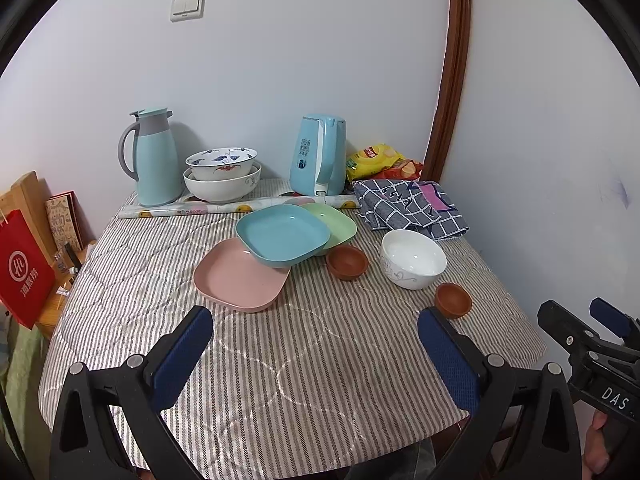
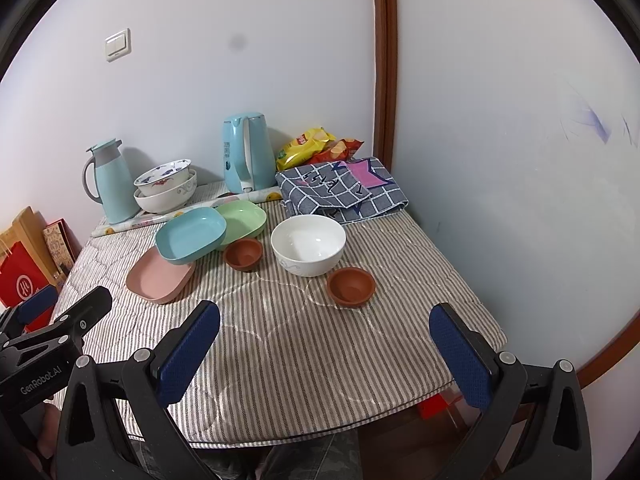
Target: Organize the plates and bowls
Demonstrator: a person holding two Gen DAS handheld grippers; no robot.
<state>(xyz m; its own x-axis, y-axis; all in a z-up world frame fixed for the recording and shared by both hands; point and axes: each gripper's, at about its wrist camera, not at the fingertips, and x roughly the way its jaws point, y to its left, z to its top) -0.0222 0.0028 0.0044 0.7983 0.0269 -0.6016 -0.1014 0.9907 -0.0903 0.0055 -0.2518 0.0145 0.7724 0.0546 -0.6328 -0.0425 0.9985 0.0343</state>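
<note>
On the striped table a blue plate (image 1: pixel 282 236) (image 2: pixel 191 235) rests tilted over a pink plate (image 1: pixel 240 276) (image 2: pixel 158 278) and a green plate (image 1: pixel 340 224) (image 2: pixel 244 218). A white bowl (image 1: pixel 413 258) (image 2: pixel 308 245) stands to their right, with one small brown bowl (image 1: pixel 347 262) (image 2: pixel 243 255) on its left and another brown bowl (image 1: pixel 453 300) (image 2: pixel 351 286) in front of it. Two stacked patterned bowls (image 1: pixel 222 176) (image 2: pixel 165 186) sit at the back. My left gripper (image 1: pixel 316 350) and right gripper (image 2: pixel 326 344) hang open over the table's near part, holding nothing.
Along the back wall stand a blue thermos jug (image 1: pixel 154 158) (image 2: pixel 112 180), a blue kettle (image 1: pixel 318 156) (image 2: pixel 246 152), snack bags (image 1: pixel 380 160) (image 2: pixel 316 144) and a folded checked cloth (image 1: pixel 412 208) (image 2: pixel 344 192). A rolled sheet (image 1: pixel 224 208) lies in front of the bowls. A red bag (image 1: pixel 22 268) stands left of the table.
</note>
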